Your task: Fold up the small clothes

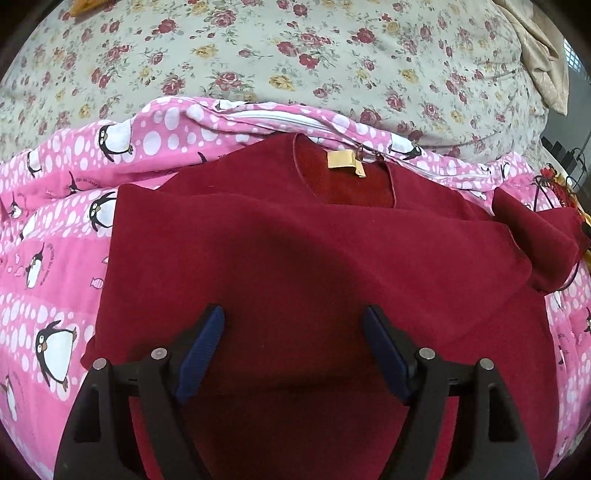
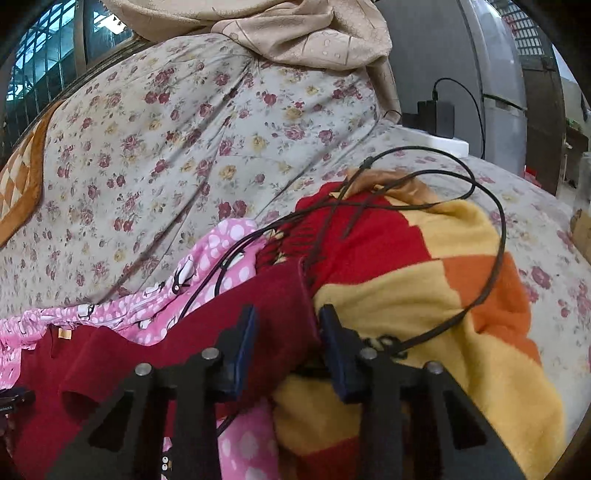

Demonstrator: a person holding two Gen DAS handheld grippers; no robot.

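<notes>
A dark red shirt (image 1: 295, 240) lies flat on a pink penguin quilt (image 1: 55, 258), neck opening and tan label (image 1: 343, 162) away from me. Its left sleeve is folded in; the right sleeve (image 1: 535, 236) sticks out to the right. My left gripper (image 1: 293, 314) hovers open over the shirt's lower middle, nothing between its blue pads. In the right wrist view, my right gripper (image 2: 288, 310) has the cuff end of the red sleeve (image 2: 280, 291) between its pads, and the cloth touches both.
A flowered sheet (image 1: 295, 55) covers the bed behind. A yellow, red and orange blanket (image 2: 406, 295) lies right of the sleeve, with black cables (image 2: 498, 229) looped over it. Beige cloth (image 2: 295, 29) is heaped at the back, a black charger (image 2: 436, 114) beside it.
</notes>
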